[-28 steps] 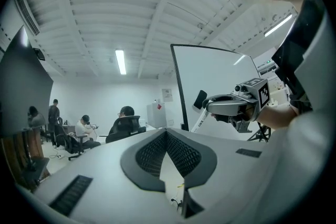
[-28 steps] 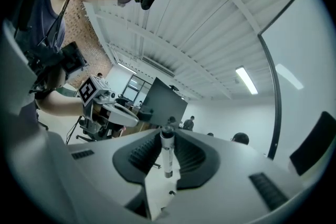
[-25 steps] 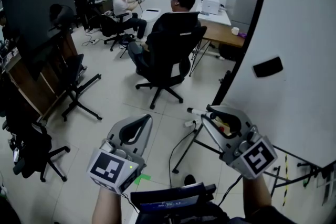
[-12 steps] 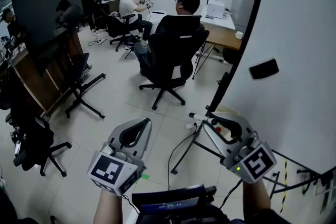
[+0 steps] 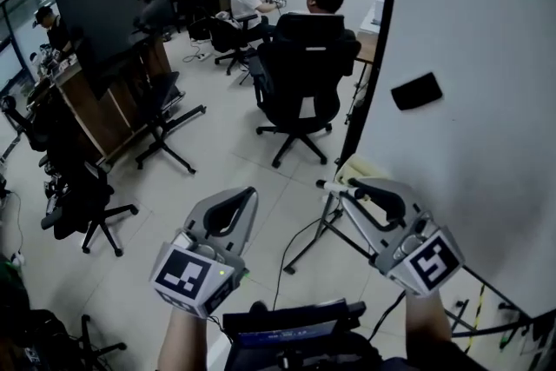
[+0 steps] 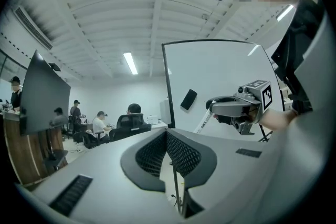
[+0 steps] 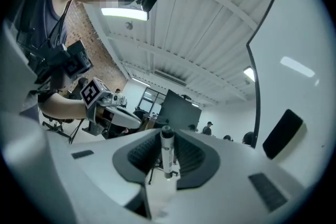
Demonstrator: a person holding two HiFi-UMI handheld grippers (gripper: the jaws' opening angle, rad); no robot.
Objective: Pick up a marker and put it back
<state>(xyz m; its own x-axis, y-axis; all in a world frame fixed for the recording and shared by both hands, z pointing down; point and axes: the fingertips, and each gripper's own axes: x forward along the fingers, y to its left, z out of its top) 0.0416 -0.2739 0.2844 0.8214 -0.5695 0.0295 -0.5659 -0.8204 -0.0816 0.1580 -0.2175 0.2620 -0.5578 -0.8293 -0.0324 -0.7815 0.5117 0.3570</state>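
Observation:
My right gripper (image 5: 352, 187) is shut on a white marker (image 5: 334, 186), whose tip sticks out to the left of the jaws. In the right gripper view the marker (image 7: 167, 150) stands upright between the pads of the right gripper (image 7: 167, 140). The big whiteboard (image 5: 473, 48) stands just to the right of it, with a black eraser (image 5: 416, 90) stuck on its face. My left gripper (image 5: 236, 206) is level beside it, shut with nothing in it; its jaws (image 6: 167, 135) meet in the left gripper view. That view also shows the right gripper (image 6: 231, 107) and the marker (image 6: 203, 122).
A person sits in a black office chair (image 5: 304, 74) ahead, with more people at desks behind. Other chairs (image 5: 82, 195) and a dark panel (image 5: 104, 0) line the left. The whiteboard's stand legs (image 5: 317, 235) and a cable (image 5: 291, 252) lie below my grippers.
The view has swung so the whiteboard's edge now stands nearer and more upright. Both grippers have travelled sideways together, the right one still holding the marker.

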